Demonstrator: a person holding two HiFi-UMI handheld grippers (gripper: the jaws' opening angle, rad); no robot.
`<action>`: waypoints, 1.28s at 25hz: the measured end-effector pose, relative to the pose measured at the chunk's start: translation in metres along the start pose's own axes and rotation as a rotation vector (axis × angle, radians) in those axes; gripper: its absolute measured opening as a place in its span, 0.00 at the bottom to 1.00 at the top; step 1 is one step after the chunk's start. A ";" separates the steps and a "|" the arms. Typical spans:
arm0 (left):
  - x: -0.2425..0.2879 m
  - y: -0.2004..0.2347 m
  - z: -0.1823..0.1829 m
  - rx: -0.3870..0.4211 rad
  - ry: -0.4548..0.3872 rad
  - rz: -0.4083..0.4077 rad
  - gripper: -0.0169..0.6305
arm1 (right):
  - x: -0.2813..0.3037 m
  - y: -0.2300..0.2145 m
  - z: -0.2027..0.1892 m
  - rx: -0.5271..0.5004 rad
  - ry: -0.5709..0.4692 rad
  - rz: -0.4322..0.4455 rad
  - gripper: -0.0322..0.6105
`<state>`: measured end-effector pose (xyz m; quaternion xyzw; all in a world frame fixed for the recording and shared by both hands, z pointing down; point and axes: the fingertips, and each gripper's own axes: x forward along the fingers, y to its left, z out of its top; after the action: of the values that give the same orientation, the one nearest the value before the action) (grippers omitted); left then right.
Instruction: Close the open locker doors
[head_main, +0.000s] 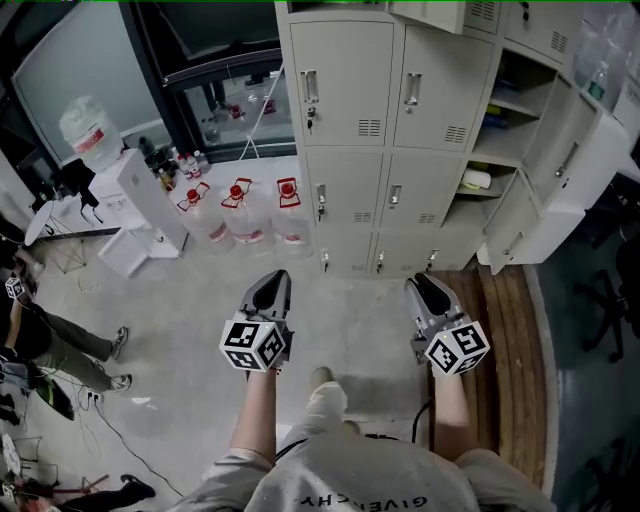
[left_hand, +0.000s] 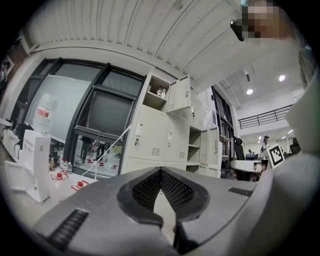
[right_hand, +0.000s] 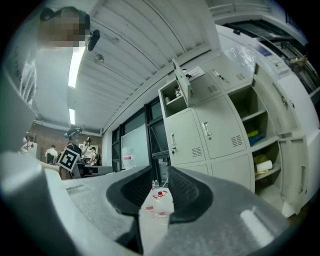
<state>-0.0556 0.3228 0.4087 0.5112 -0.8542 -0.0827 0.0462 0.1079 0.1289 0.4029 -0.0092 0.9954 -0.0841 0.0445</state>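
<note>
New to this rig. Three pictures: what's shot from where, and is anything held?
No robot: a person holds a two-jaw gripper in each hand. The head view comes from a camera on the person's head, looking steeply down at the left gripper and right gripper, each with a marker cube, above the floor. The other two pictures come from wide-angle cameras riding on each gripper, looking along its jaws. Ahead stand the lockers; the right column is open, its doors swung out, things on its shelves. On the floor to the left stand water jugs. Nothing is held: the left jaws are together, the right jaws apart with nothing between.
</note>
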 end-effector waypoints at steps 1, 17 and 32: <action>0.008 0.002 0.001 0.002 0.000 -0.005 0.02 | 0.005 -0.006 0.001 -0.001 -0.002 -0.004 0.19; 0.160 0.029 0.046 0.042 -0.054 -0.122 0.02 | 0.110 -0.082 0.040 -0.043 -0.052 -0.030 0.20; 0.281 0.044 0.092 0.065 -0.038 -0.243 0.02 | 0.195 -0.153 0.106 -0.075 -0.151 -0.106 0.24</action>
<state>-0.2416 0.1039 0.3255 0.6107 -0.7888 -0.0695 0.0029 -0.0750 -0.0443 0.3078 -0.0697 0.9898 -0.0482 0.1146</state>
